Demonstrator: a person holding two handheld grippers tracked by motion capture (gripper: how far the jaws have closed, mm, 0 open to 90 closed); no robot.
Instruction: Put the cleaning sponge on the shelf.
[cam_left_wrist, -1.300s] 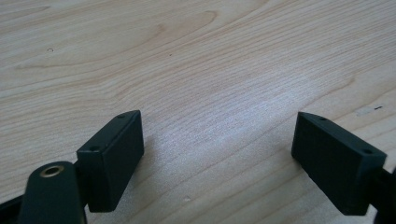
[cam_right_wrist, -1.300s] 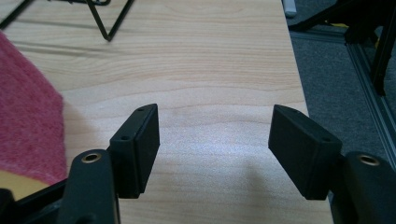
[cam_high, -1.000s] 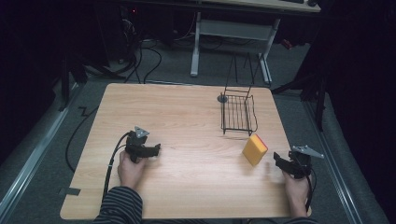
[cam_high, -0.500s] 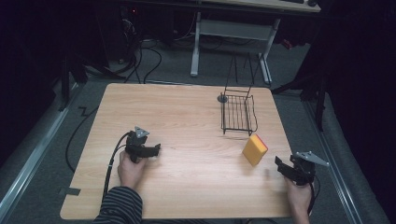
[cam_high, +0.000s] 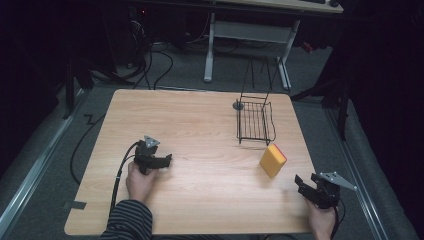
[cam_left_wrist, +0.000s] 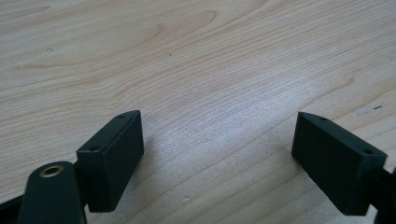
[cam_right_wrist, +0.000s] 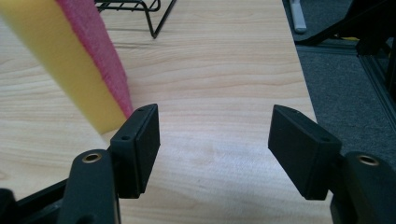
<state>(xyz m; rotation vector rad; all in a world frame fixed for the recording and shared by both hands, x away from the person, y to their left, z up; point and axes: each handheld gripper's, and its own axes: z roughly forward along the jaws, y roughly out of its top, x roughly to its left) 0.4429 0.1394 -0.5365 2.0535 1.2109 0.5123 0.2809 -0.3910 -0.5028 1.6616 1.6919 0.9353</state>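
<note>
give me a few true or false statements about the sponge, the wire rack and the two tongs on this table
1. The sponge lies inside the wire rack. False: it sits on the table, on the person's side of the rack.
2. The right tongs are open with nothing between the jaws. True.
3. The left tongs grip the sponge. False: they are open over bare wood, far to the sponge's left.
4. The sponge is yellow with a pink layer. True.
5. The wire rack stands near the table's far right corner. True.
</note>
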